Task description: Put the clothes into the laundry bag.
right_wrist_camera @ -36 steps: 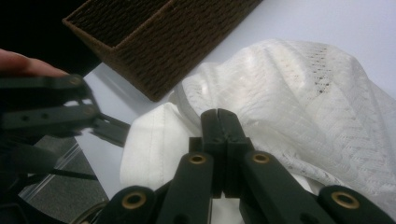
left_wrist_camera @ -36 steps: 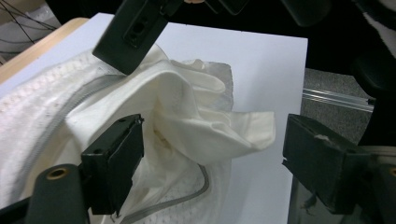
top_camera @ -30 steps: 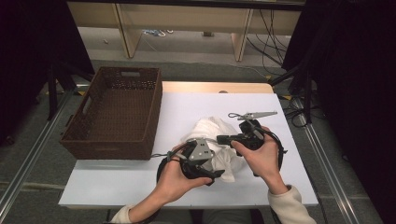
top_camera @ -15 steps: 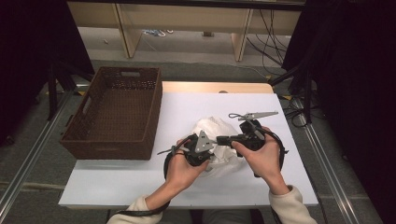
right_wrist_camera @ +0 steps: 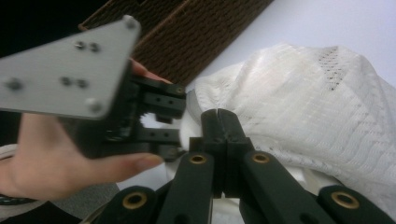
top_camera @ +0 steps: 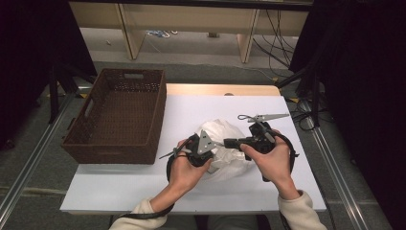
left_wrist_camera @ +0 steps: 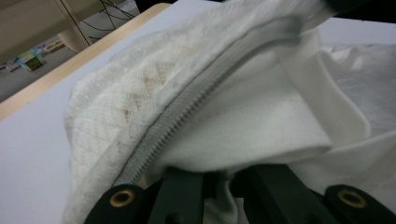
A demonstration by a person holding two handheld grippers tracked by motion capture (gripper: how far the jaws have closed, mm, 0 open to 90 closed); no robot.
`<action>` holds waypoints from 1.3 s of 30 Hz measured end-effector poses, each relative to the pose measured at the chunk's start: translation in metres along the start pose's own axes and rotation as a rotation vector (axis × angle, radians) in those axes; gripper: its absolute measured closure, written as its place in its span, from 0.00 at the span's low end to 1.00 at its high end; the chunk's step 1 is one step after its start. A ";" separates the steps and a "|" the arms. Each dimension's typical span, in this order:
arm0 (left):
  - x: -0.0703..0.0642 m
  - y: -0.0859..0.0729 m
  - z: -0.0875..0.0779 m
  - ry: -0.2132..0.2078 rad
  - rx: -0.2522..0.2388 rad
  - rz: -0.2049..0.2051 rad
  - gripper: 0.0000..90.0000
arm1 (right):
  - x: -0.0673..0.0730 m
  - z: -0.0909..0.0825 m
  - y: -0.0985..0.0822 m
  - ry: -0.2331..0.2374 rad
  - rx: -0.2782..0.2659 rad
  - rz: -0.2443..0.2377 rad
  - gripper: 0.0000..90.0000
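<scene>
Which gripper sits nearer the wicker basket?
The left gripper, clamped on the white garment's basket-side edge; the right gripper grips it from the side away from the basket.

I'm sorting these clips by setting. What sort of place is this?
Probably a lab or recording workspace, not a home: a white table framed by metal rails, loose cables on the bare floor, dark curtains at both sides.

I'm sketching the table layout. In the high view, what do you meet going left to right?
Brown wicker basket → left claw → white garment → right claw.
</scene>
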State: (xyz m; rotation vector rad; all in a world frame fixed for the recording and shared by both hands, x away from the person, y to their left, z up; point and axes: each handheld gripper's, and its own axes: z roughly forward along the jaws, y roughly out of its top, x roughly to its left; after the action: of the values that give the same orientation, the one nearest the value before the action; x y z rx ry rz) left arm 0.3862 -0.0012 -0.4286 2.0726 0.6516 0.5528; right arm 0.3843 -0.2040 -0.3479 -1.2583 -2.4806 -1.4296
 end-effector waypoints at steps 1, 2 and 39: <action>0.001 -0.001 0.003 0.001 -0.001 -0.004 0.96 | -0.002 0.001 0.000 -0.010 0.002 -0.015 1.00; 0.002 -0.002 0.005 -0.008 -0.002 -0.022 0.96 | -0.003 0.002 -0.001 -0.006 0.004 -0.015 1.00; -0.001 -0.019 -0.037 -0.125 0.051 0.143 0.59 | -0.001 0.006 -0.001 -0.038 0.028 -0.005 1.00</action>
State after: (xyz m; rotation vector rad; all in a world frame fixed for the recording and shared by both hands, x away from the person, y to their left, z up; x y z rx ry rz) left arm 0.3583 0.0297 -0.4256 2.1936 0.4514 0.4869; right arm 0.3866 -0.2005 -0.3530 -1.2868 -2.5204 -1.3800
